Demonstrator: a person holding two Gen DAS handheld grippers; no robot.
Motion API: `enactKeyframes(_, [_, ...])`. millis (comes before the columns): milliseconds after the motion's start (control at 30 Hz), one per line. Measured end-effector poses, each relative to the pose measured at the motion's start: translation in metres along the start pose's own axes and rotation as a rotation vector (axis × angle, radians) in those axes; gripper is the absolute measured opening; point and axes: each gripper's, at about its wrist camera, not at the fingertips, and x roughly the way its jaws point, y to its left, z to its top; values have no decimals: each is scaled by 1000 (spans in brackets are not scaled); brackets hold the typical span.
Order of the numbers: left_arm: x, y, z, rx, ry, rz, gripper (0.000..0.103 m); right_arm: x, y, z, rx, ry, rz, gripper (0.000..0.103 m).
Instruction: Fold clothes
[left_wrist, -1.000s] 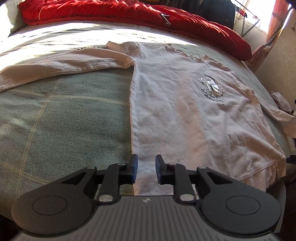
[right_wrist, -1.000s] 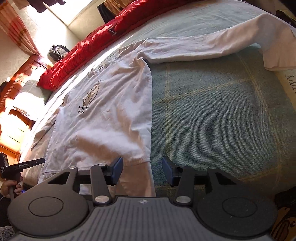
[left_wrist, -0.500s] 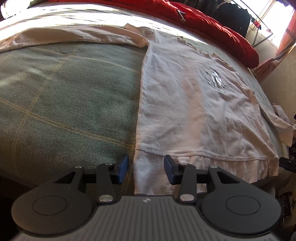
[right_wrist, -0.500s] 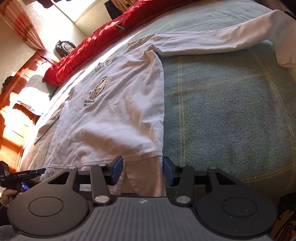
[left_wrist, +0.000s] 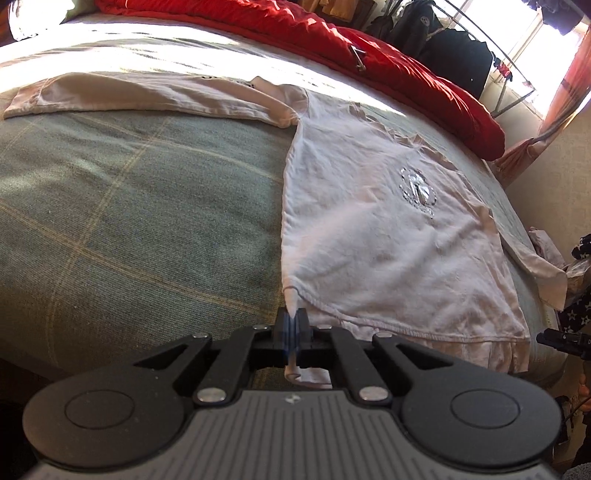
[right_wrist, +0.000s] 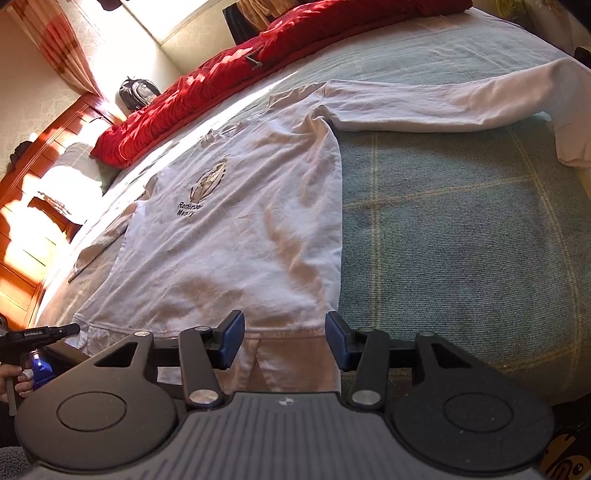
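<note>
Beside red duvet (left_wrist: 369, 48), pinched shirt (left_wrist: 388, 229)

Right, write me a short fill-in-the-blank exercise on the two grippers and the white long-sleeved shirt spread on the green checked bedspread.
1. The left gripper is ____ on the hem corner of the white long-sleeved shirt.
2. The right gripper has its jaws ____ around the shirt's other hem corner.
3. The shirt lies on a ____ checked bedspread.
4. The quilt bunched at the bed's far side is ____.

Missing words: shut; open; green; red
</note>
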Motion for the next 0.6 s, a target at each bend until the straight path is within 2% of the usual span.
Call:
enactKeyframes(67, [-2, -1, -1, 14, 13, 28, 4, -4, 11, 4, -56, -8, -65, 58])
enactKeyframes(133, [-12, -12, 3, 93, -39, 76, 11, -6, 23, 8, -129, -18, -111, 60])
enactKeyframes(200, [-15, -32, 19, 181, -97, 71, 28, -1, 39, 18, -194, -32, -126, 64])
enactKeyframes(267, [2, -57, 38, 259, -137, 45, 38, 10, 58, 30, -259, -50, -124, 67])
enactKeyframes(367, [34, -97, 66, 369, -187, 1, 40, 59, 81, 42, -284, -44, -126, 71])
enactKeyframes(433, [66, -118, 74, 447, -217, 20, 40, 92, 97, 50, -299, -39, -127, 72])
enactKeyframes(533, [113, -131, 68, 489, -156, 93, 39, 141, 120, 61, -323, -33, -129, 71])
enactKeyframes(600, [120, -127, 45, 493, -117, 99, 38, 156, 119, 47, -352, 6, -176, 72])
